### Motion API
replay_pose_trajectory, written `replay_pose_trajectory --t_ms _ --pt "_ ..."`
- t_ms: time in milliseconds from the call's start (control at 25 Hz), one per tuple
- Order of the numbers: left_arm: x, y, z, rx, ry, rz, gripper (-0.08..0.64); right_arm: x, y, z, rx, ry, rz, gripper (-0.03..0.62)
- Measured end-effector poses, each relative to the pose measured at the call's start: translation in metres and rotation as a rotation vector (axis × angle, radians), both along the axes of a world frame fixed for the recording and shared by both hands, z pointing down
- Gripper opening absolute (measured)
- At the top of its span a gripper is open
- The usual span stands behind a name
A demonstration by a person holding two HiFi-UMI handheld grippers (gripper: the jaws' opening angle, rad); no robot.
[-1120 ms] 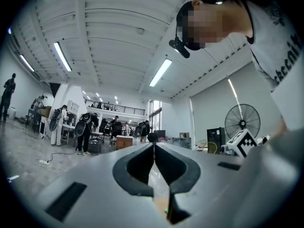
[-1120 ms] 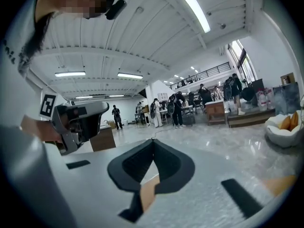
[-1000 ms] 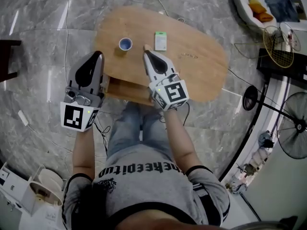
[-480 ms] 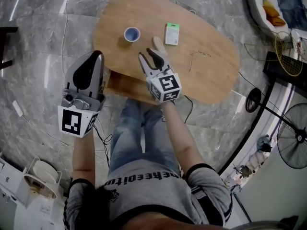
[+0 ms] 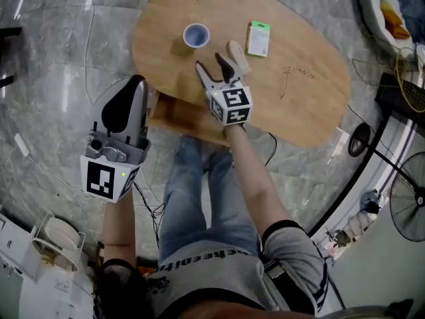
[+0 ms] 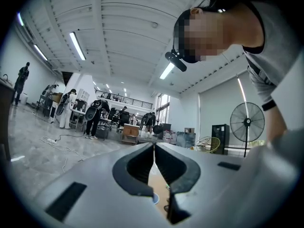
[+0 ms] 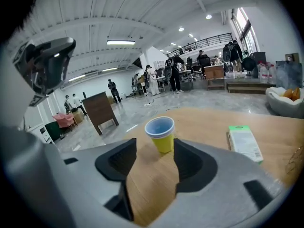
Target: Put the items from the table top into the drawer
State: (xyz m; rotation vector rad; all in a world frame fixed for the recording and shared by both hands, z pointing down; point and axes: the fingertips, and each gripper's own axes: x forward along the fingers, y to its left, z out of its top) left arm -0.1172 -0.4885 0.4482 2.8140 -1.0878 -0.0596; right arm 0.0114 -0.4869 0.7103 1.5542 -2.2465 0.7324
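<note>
**Jaws spread for the next pick**

Jaws of the right gripper (image 5: 216, 58) have just been opening and are now spread, with only bare wood between them. The table (image 5: 312, 111) carries every item, and what is taken for the drawer (image 5: 178, 115) is seen pulled out under its near edge, ready to be filled. The left gripper (image 5: 135, 82) is held off the table's side, jaws pressed together and empty, presumably to be kept out of the way. A green-topped packet (image 5: 258, 38) is laid flat beyond. The cup (image 7: 160, 133) stands upright just past the right jaws, lined up between them; the spread is judged to suit its width. A thin chain (image 5: 295, 75) lies farther right.
</note>
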Motion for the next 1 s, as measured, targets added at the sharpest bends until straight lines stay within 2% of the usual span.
replay_pose_trajectory --t_ms 360,560,680,760,800,1000 --pt "-0.014 0.001 0.038 -0.017 0.020 -0.002 0.012 -0.010 -0.027 0.054 -0.022 0.086 -0.045 0.302" --pt "-0.017 0.006 0.048 -0.027 0.024 -0.007 0.012 -0.015 -0.046 0.062 -0.009 0.119 -0.061 0.313" --pt "-0.022 0.008 0.055 -0.035 0.016 -0.011 0.012 -0.021 -0.062 0.061 0.010 0.139 -0.077 0.313" --pt "-0.025 0.013 0.059 -0.040 0.006 -0.013 0.012 -0.021 -0.068 0.058 0.021 0.150 -0.073 0.290" --pt "-0.027 0.015 0.060 -0.042 0.002 -0.015 0.012 -0.020 -0.069 0.057 0.025 0.155 -0.070 0.265" --pt "-0.036 0.021 0.058 -0.033 -0.009 -0.045 0.012 -0.016 -0.060 0.049 0.038 0.166 -0.069 0.259"
